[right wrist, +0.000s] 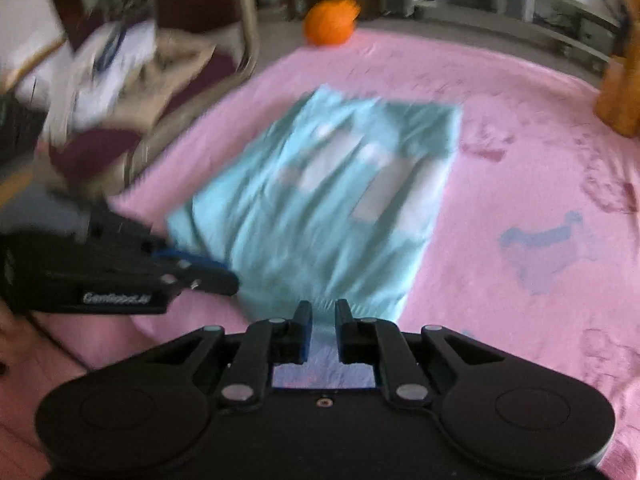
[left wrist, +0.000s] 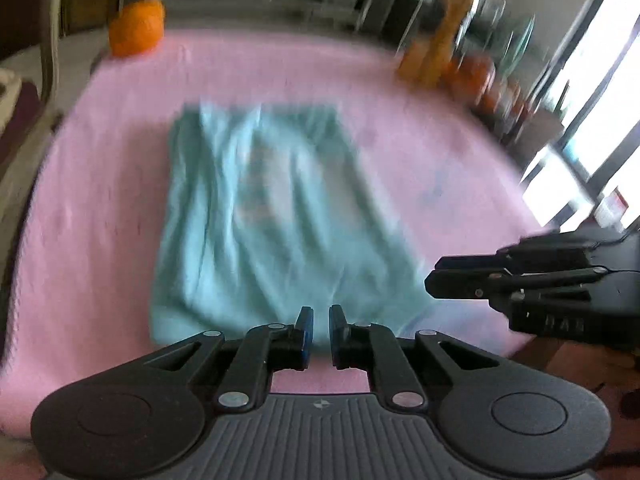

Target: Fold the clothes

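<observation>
Teal folded shirt (left wrist: 276,216), lengthwise away from tools

One teal garment (left wrist: 264,216), two tools, one orange ball (left wrist: 137,28).

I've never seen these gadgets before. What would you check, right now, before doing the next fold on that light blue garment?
1. Garment lies flat on the pink sheet: ok; the light blue garment is spread out as a rough rectangle with mild wrinkles.
2. Left gripper at the near hem: ok; it sits at the hem with a narrow gap between its fingers.
3. Right gripper at the near hem: ok; cloth shows between its fingers.
4. Cloth actually gripped: cannot tell; both pictures are blurred.
5. Fold path free of clutter: ok; the orange object sits at the far edge, off the garment.
</observation>
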A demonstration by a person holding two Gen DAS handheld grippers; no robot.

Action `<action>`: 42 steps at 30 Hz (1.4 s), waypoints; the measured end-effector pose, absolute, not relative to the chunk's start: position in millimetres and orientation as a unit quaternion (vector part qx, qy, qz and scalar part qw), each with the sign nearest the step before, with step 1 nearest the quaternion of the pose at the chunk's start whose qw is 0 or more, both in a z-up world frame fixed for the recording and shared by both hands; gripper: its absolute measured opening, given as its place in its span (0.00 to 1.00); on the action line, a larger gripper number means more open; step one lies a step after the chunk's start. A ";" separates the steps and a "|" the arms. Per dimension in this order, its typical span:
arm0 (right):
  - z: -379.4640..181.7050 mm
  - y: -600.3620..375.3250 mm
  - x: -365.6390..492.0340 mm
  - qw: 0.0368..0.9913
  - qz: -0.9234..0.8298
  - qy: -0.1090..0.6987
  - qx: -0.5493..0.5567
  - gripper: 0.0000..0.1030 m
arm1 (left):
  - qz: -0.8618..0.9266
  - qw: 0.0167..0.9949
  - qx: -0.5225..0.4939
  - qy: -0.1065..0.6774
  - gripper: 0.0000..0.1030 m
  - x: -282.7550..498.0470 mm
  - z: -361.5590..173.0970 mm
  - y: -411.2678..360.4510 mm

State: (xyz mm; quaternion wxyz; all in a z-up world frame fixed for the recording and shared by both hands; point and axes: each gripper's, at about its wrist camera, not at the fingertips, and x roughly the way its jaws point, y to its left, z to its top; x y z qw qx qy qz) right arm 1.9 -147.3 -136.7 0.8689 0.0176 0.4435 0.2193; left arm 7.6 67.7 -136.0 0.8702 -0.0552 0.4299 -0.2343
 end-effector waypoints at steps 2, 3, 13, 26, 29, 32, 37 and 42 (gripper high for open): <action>-127.6 -152.8 18.0 0.871 0.216 0.441 0.023 0.12 | -0.240 0.880 -0.061 0.405 0.10 16.7 -116.9 70.9; -123.9 -155.0 26.5 0.871 0.214 0.441 0.024 0.12 | -0.242 0.885 -0.064 0.393 0.12 21.3 -107.4 72.5; -119.1 -177.7 115.4 0.851 0.216 0.466 0.108 0.12 | -0.240 0.856 -0.080 0.450 0.08 131.5 -153.5 58.2; -247.3 -224.6 197.3 0.700 0.198 0.535 0.429 0.04 | -0.045 0.857 -0.278 0.432 0.08 168.7 -188.8 118.9; -240.0 -257.6 192.9 0.733 0.123 0.487 0.460 0.08 | -0.006 0.872 -0.276 0.403 0.06 162.5 -176.5 128.5; -233.3 -274.2 186.8 0.739 0.087 0.456 0.488 0.15 | -0.055 0.883 -0.256 0.389 0.06 165.2 -160.9 118.8; -219.6 -252.5 189.1 0.731 0.160 0.435 0.501 0.15 | -0.157 0.878 -0.192 0.409 0.08 186.0 -163.1 72.9; -240.1 -212.1 211.0 0.727 0.198 0.479 0.452 0.15 | -0.137 0.865 -0.194 0.441 0.07 206.0 -191.3 63.0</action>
